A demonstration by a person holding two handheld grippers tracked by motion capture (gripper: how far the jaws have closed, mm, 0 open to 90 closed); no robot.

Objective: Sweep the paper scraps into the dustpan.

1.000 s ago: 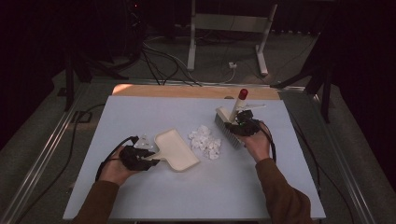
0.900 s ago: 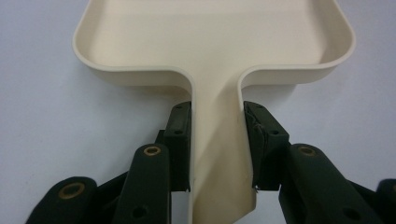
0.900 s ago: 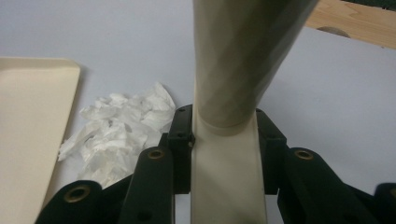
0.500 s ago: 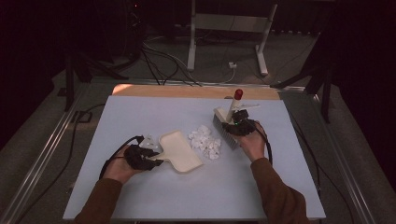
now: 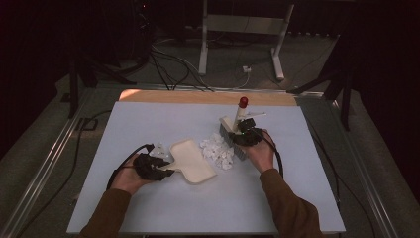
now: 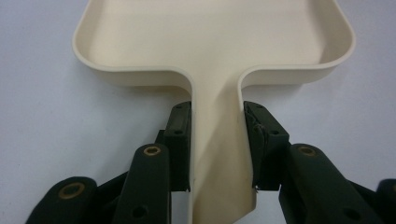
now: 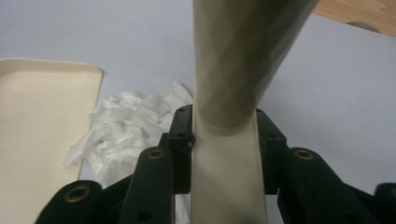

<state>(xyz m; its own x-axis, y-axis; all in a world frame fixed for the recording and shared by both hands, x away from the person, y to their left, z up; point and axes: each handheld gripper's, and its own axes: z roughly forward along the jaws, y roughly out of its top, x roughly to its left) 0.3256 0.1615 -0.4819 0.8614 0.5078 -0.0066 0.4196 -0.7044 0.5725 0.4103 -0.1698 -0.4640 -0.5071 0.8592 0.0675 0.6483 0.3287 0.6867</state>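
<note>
A cream dustpan (image 5: pixel 194 161) lies flat on the pale table, its mouth facing the right. My left gripper (image 5: pixel 159 168) is shut on its handle (image 6: pixel 217 140), a pad pressing each side, with the tray of the dustpan (image 6: pixel 210 37) beyond the jaws. A heap of white paper scraps (image 5: pixel 217 148) lies just right of the pan. On the far side of the heap stands a brush (image 5: pixel 234 130) with a cream, red-tipped handle. My right gripper (image 5: pixel 243 138) is shut on that brush handle (image 7: pixel 243 60); the scraps (image 7: pixel 126 126) and the pan's edge (image 7: pixel 42 126) show to its left.
One loose white scrap (image 5: pixel 159 148) lies by the left gripper. A wooden strip (image 5: pixel 198 96) runs along the table's far edge. Behind it stand a metal frame (image 5: pixel 240 29) and floor cables (image 5: pixel 168 59). Metal rails flank the table.
My right hand has carried the brush a little to the left, closer to the scraps. The left hand and the dustpan have barely shifted.
</note>
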